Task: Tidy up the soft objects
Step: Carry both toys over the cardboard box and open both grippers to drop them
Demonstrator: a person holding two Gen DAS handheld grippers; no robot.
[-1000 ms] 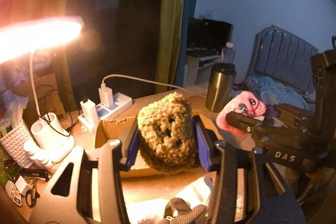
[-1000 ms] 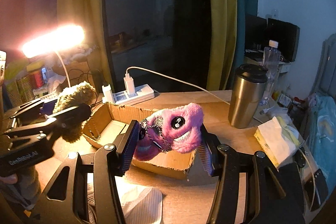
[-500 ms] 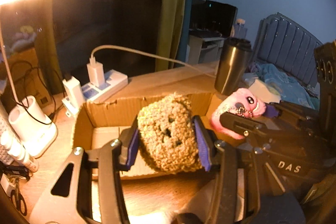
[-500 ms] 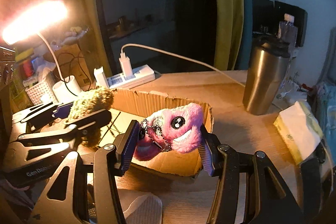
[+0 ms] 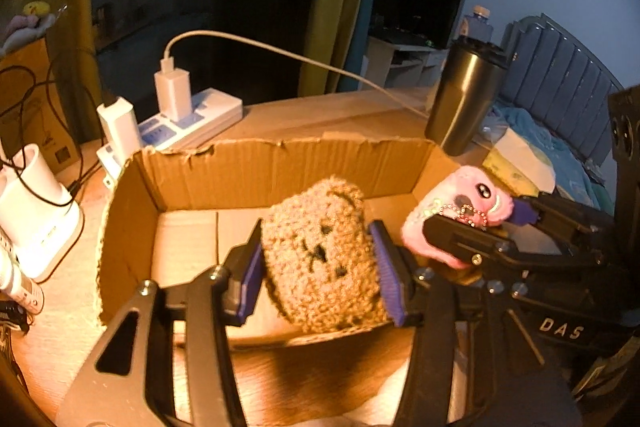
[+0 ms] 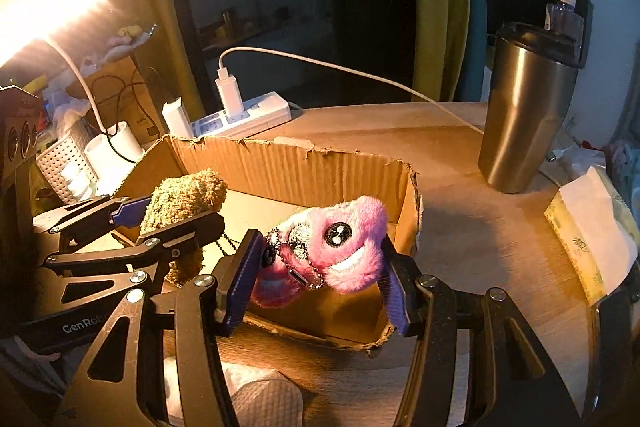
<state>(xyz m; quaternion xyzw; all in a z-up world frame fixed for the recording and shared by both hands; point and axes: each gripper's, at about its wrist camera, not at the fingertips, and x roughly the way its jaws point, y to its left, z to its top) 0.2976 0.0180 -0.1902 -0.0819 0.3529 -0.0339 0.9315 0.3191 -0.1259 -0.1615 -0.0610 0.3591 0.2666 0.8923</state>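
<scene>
over cardboard box (image 5: 280,163) | both jaws easing, pinching plushies | steel tumbler (image 6: 524,115), power strip (image 6: 244,115) behind

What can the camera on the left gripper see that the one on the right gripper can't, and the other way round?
Only the left wrist view shows the bed headboard and the brown toy's stitched face. Only the right wrist view shows the lit lamp, the white basket and the pink toy's grin. Both show the cardboard box, the steel tumbler, the power strip, and each gripper holding its toy over the box: left gripper on the brown one, right gripper on the pink one.
</scene>
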